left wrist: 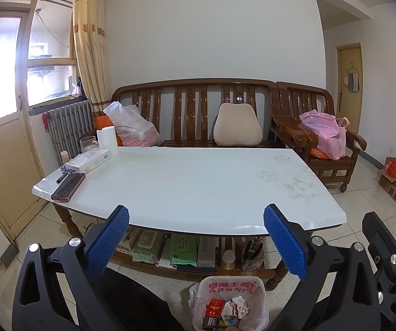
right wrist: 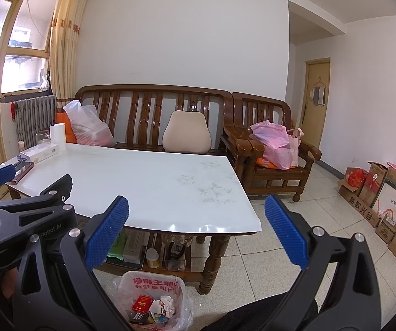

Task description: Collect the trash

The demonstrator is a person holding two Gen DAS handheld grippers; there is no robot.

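A trash bin [left wrist: 228, 300] lined with a white bag printed in red stands on the floor in front of the table. It holds a red cigarette pack [left wrist: 214, 306], crumpled paper [left wrist: 239, 304] and other packs. The bin also shows in the right wrist view [right wrist: 153, 303]. My left gripper [left wrist: 196, 218] is open and empty, held above the bin at the white table's [left wrist: 192, 182] near edge. My right gripper [right wrist: 196, 211] is open and empty, to the right of the left one. The left gripper's body [right wrist: 26, 215] shows in the right wrist view.
On the table's left end lie a phone [left wrist: 68, 187], a white box [left wrist: 89, 160], a paper roll [left wrist: 107, 138] and a glass [left wrist: 87, 143]. A wooden sofa [left wrist: 192, 110] with bags stands behind. The shelf under the table holds wipes. Cardboard boxes [right wrist: 374, 190] line the right wall.
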